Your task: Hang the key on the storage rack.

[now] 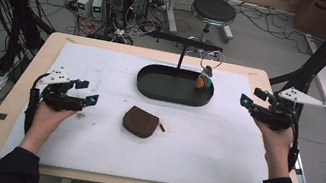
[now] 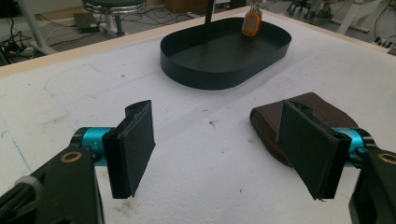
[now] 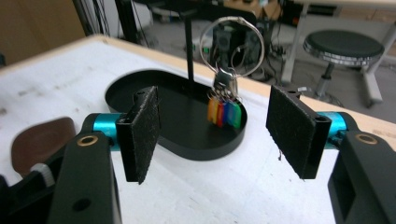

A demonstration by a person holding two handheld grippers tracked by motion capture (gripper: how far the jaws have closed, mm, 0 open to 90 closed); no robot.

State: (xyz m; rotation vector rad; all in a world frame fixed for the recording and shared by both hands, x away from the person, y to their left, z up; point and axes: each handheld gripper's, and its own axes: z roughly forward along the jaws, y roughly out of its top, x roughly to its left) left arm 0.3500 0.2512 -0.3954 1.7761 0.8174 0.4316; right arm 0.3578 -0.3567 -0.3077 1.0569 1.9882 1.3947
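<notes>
My right gripper (image 1: 249,97) sits at the right edge of the high view, jaws spread with nothing between them. My left gripper (image 1: 87,91) rests at the left on the white mat (image 1: 91,140), jaws likewise spread and empty.

The keys (image 1: 204,80) hang in the upper middle of the high view, from a big wire ring (image 3: 232,44) hooked on the arm of a black stand (image 1: 181,54). They dangle straight down, long axis upright, coloured tags (image 3: 225,113) lowest, over the right end of the black tray (image 1: 151,89). In the right gripper view they show between my jaws but well beyond them, the stand's post just left of them.

A brown pouch (image 1: 141,122) lies flat at the centre of the mat, below the tray; in the left gripper view it sits behind my right-hand jaw. A stool (image 1: 213,11) stands on the floor at the top.
</notes>
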